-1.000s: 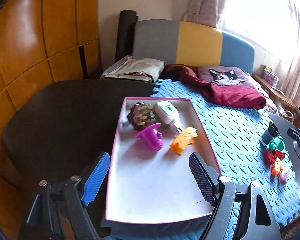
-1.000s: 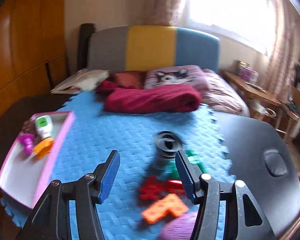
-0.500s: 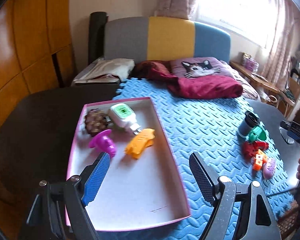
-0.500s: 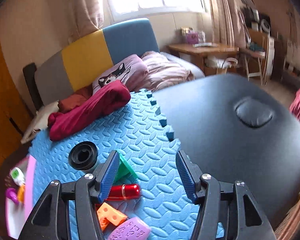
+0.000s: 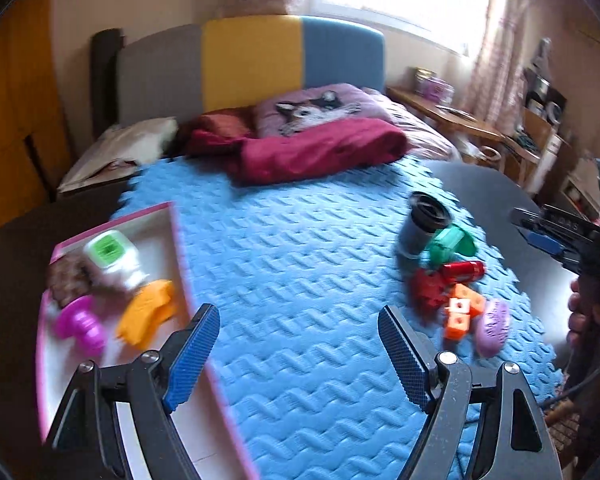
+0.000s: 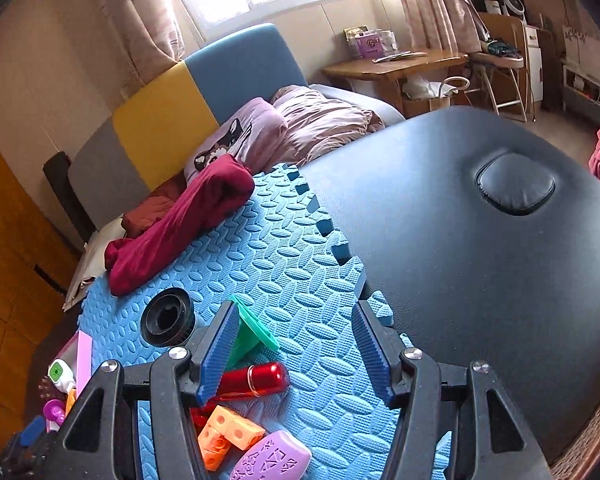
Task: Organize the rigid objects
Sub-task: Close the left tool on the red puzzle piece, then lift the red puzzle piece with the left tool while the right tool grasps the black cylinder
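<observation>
The right gripper (image 6: 294,350) hovers low in the frame, jaws spread wide and empty, above the glossy red cylinder (image 6: 256,378) on the ribbed blue foam mat (image 6: 284,256). Best to straddle its rounded sides squarely. The left gripper (image 5: 300,356) is likewise agape, empty, beside the pink-rimmed tray (image 5: 172,216) at left.

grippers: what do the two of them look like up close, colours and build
Both the left gripper and right gripper are matching black frames with silver bolt heads. Their fingers carry blue pads with a fine ribbed texture. No markings are visible.
</observation>
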A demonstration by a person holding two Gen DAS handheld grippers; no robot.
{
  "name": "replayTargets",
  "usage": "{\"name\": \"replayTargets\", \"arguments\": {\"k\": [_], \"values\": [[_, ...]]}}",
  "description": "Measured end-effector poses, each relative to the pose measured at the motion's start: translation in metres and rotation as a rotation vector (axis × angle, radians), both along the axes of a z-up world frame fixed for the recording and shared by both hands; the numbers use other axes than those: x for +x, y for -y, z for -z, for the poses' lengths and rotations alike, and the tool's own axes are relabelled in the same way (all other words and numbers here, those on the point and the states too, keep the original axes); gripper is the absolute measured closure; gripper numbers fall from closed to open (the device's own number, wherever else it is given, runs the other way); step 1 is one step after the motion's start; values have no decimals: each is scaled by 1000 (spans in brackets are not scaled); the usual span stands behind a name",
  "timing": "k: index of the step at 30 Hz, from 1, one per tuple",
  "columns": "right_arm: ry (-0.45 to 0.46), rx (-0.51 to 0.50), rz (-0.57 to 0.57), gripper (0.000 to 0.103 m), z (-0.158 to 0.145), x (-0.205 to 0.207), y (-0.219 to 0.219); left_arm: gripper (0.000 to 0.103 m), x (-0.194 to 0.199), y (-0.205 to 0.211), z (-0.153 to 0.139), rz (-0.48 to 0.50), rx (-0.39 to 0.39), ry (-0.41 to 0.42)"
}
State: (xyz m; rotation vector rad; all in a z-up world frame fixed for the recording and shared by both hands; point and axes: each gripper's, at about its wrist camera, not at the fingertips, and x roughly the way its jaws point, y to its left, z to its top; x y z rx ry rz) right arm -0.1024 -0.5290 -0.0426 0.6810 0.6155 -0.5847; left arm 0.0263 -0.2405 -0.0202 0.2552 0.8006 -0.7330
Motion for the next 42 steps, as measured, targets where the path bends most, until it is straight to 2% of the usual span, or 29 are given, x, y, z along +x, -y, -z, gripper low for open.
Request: {"name": "replayTargets", "arguments": {"k": [1,5,8,12,15,17,22,24,25,27,28,31,38,42], "values": [[1,5,-4,44,0,1,0,22,-1,8,2,23,5,-2],[-1,11,-25,44,2,4,-1,39,-2,42,14,123,21,-52],[-2,16,-38,44,2,6,-2,40,-6,66,22,199,26,-77],[-4,20,-53,44,3,9,-3,41,-7,94,30,254,38,-122],[-3,23,-59,44,3,9,-4,41,-3,116,40,277,68,-146],[-1,28,-59,44,4,9,-3,45,0,127,47,286,79,-178],[5,56,-47,44,7,8,2,46,4,147,63,309,112,-212],[4,63,-47,44,8,8,3,50,5,152,71,313,127,-225],[1,59,-46,44,8,9,2,53,5,153,73,306,125,-209],[-2,55,-48,44,8,9,2,68,5,152,73,291,136,-168],[-4,54,-51,44,8,10,1,69,7,149,73,288,133,-162],[-13,48,-56,44,8,12,0,70,8,136,73,294,94,-175],[-22,89,-47,44,15,11,5,70,-13,96,75,253,73,-99],[-35,89,-61,44,16,14,3,70,-19,68,76,226,21,-77]]}}
